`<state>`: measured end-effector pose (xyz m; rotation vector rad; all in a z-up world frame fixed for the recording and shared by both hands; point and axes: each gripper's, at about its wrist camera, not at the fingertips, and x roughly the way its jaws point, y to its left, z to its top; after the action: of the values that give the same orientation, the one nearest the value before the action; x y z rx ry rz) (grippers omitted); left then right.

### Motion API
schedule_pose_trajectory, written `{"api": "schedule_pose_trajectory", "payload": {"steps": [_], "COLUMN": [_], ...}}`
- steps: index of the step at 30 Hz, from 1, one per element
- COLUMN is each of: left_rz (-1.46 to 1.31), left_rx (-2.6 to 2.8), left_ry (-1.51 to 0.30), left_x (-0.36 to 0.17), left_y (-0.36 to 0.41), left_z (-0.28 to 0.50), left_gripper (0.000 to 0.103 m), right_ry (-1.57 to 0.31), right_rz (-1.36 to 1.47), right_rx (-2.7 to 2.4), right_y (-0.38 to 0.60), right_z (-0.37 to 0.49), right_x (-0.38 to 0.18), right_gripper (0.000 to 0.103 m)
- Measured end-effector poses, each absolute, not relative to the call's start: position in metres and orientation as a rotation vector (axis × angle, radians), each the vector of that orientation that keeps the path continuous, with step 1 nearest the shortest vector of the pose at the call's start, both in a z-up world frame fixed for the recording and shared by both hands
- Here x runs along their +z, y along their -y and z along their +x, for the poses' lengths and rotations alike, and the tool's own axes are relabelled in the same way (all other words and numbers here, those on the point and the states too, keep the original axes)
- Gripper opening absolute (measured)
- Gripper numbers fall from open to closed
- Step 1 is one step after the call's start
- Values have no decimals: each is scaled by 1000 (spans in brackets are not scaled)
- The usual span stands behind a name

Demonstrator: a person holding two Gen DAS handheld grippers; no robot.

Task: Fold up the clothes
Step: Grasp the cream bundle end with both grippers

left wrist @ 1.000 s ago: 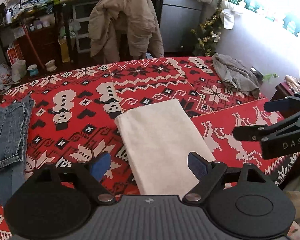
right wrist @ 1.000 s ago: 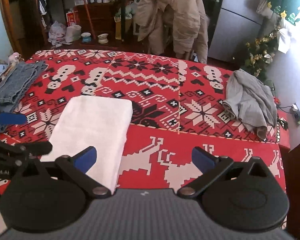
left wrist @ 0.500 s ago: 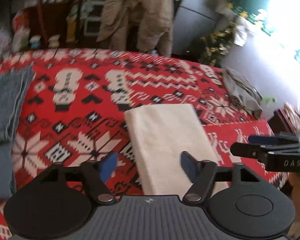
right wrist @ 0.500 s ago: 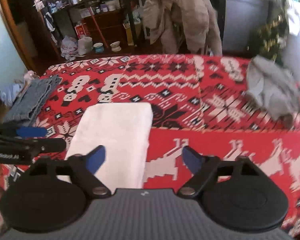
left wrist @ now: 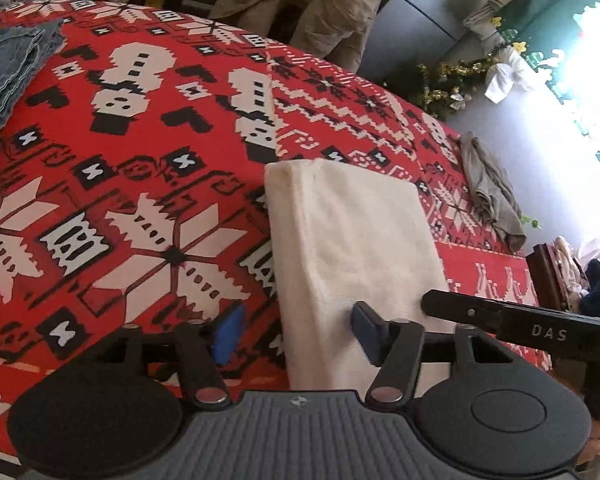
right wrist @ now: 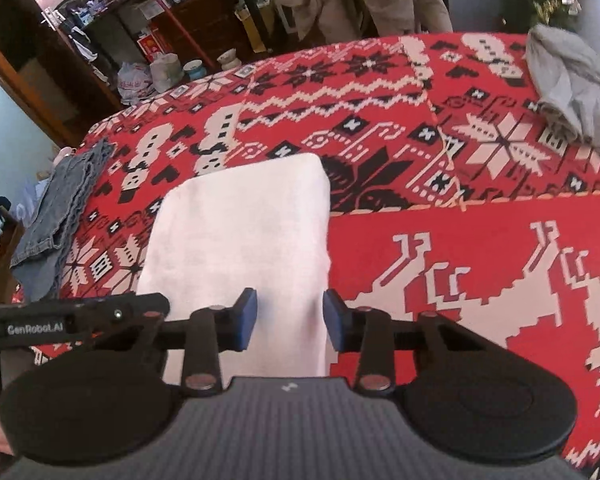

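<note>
Both grippers had dropped closer to the red patterned bed cover (left wrist: 148,128). The folded white garment (left wrist: 348,232) lay on it, long axis running away from both. Left gripper (left wrist: 296,334) opening, straddling its near-left edge; right gripper (right wrist: 290,320) closing over the near-right edge, not yet pinching. Only the right view showed the denim's (right wrist: 56,216) full length.

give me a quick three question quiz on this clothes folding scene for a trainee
1. True or false: the white folded cloth lies flat on the red patterned cover.
2. Which garment lies crumpled near the cover's far right corner: A denim, B grey garment, C beige jacket?
3. Which gripper's jaws straddle the white cloth's near right edge?

Key: 1 true. 2 B. 3 right gripper, jaws closing, pads not yet pressing.
</note>
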<state>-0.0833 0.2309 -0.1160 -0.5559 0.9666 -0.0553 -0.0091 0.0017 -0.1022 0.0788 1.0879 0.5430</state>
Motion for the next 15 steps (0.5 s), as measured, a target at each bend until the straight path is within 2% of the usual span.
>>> {"api": "schedule_pose_trajectory", "payload": {"steps": [2, 4, 5, 11, 15], "left_rz": [-594, -652, -686, -658, -602], "left_rx": [-71, -101, -120, -87, -59], "left_ry": [-967, -964, -965, -919, -861], "left_x": [-120, -124, -126, -113, -89], "left_y": [-233, -236, -238, -228, -224], "left_z": [-82, -82, -81, -88, -95], "left_gripper": [60, 50, 38, 26, 25], "right_ry": [-1101, -1112, -1114, -1082, -1062], "right_rz": [99, 122, 128, 80, 53], "right_rx": [539, 541, 542, 534, 518], "right_y": [-2, -1, -1, -7, -16], "right_z": [-6, -4, -4, -11, -16], "right_x": [-106, -108, -109, -104, -90], "right_gripper": [36, 30, 30, 20, 18]}}
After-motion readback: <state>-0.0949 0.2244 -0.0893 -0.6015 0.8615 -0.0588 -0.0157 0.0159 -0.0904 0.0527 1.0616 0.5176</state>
